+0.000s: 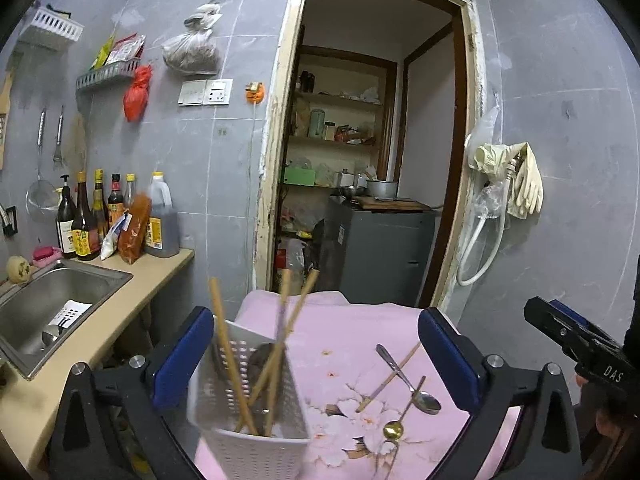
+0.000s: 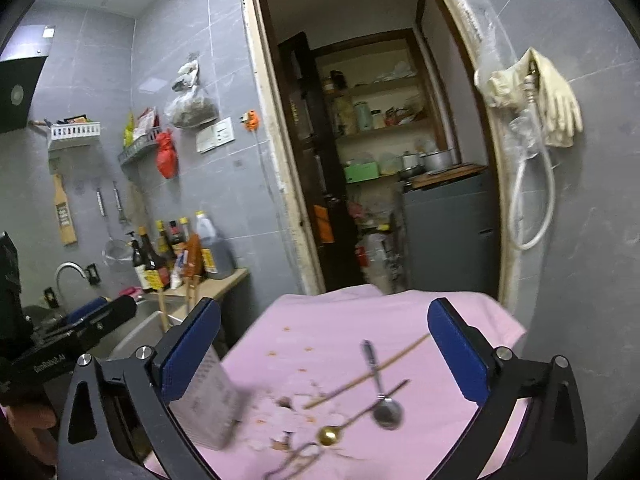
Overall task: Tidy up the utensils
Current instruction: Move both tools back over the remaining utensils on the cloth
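A white perforated utensil basket (image 1: pixel 248 428) holding several wooden chopsticks (image 1: pixel 232 364) and a dark utensil stands on the pink flowered cloth (image 1: pixel 344 332), between the fingers of my open left gripper (image 1: pixel 316 356), close to the left finger. It shows blurred by my right gripper's left finger (image 2: pixel 208 404). On the cloth lie a steel spoon (image 1: pixel 416 388), a gold spoon (image 1: pixel 394 428) and a loose chopstick (image 1: pixel 386 380). My right gripper (image 2: pixel 324 356) is open and empty above the steel spoon (image 2: pixel 386 412), the gold spoon (image 2: pixel 330 434) and the chopstick (image 2: pixel 368 374).
A steel sink (image 1: pixel 44 312) in a beige counter lies left, with sauce bottles (image 1: pixel 116 220) behind it. A doorway (image 1: pixel 372 160) to a pantry with a grey cabinet (image 1: pixel 376 248) is straight ahead. Gloves and a hose (image 1: pixel 516 184) hang on the right wall.
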Available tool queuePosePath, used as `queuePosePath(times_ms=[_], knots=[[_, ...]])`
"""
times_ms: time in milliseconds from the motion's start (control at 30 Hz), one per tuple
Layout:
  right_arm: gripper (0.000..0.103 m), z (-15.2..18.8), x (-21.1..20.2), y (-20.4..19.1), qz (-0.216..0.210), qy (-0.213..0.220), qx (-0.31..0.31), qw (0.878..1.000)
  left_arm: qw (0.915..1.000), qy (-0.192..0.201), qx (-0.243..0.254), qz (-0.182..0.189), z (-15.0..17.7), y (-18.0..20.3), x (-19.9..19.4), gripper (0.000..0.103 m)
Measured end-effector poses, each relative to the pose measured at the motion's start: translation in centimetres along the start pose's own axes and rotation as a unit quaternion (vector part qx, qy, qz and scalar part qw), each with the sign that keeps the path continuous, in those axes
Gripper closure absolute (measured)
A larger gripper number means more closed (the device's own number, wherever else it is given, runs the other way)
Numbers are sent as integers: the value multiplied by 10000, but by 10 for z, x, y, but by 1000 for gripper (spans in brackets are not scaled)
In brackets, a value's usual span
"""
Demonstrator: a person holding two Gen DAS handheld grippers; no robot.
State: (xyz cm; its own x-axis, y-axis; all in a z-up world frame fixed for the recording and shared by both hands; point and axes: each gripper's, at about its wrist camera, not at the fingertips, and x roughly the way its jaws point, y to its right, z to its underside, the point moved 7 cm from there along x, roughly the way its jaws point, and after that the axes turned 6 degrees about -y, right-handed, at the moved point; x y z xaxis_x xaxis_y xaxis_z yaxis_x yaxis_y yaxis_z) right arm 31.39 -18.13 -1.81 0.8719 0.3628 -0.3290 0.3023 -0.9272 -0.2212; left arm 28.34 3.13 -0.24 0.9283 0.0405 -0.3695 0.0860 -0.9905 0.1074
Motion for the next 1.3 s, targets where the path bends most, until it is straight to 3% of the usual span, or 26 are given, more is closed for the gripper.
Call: queuePosePath(times_ms=[400,767,1033,1300], knots=[[1,14,-13,57,420,-181,-144,9988,9997,-16,218,-130,30,51,8,0],[1,60,7,93,495,-735,-210,9958,9981,-480,352,-147,76,71,28,0],[1,93,29,110,292,-1294,-175,9910,9938,-1005,472,-33,111,79,44,1],[2,113,59,109,-40,-1786,-179,9837,9857,-1626,452,0,143,77,67,23]])
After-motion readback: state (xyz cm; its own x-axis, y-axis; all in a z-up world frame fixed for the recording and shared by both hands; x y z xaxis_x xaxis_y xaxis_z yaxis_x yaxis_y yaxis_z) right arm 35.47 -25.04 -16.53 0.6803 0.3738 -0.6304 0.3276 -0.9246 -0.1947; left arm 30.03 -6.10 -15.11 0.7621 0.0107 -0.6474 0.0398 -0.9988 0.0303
